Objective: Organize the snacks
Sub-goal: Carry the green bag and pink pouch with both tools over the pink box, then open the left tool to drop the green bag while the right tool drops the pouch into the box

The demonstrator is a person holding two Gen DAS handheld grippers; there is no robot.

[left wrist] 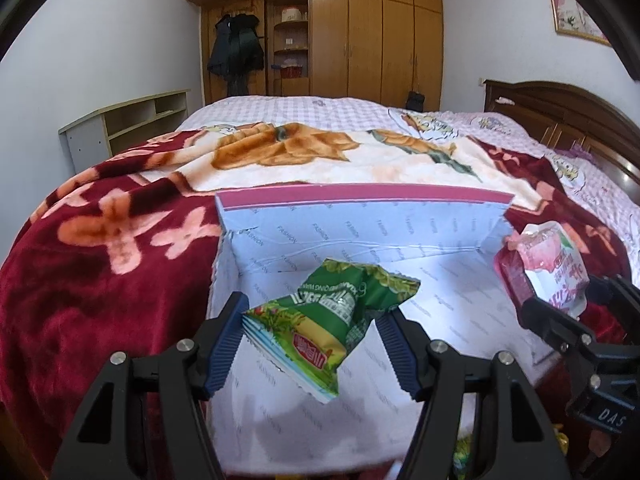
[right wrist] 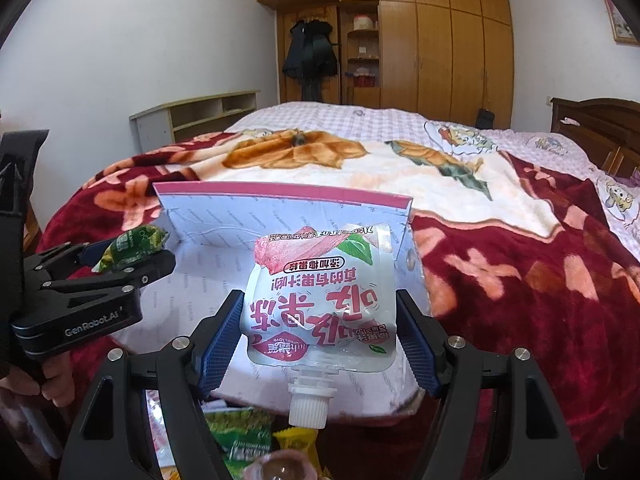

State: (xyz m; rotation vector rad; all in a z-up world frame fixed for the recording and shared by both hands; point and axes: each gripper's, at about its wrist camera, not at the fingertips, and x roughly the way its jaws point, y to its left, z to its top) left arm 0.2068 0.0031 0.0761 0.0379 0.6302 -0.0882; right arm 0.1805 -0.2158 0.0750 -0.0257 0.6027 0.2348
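Note:
My left gripper [left wrist: 310, 320] is shut on a green snack packet [left wrist: 332, 316], held above the open white box [left wrist: 360, 236] with a pink rim on the bed. The same packet [right wrist: 132, 246] and left gripper [right wrist: 132, 258] show at the left of the right wrist view. My right gripper [right wrist: 320, 320] is shut on a white and pink jelly pouch [right wrist: 320, 300], cap pointing toward the camera, above the box [right wrist: 280, 216]. In the left wrist view the pouch [left wrist: 548, 268] and right gripper [left wrist: 560, 304] hang beside the box's right wall.
A red floral blanket [left wrist: 100, 272] covers the near bed. More snack packets [right wrist: 240, 436] lie below the right gripper at the bottom edge. A hand [right wrist: 56, 380] holds the left gripper's handle. A low shelf [left wrist: 132, 124] and a wooden wardrobe [left wrist: 380, 32] stand beyond.

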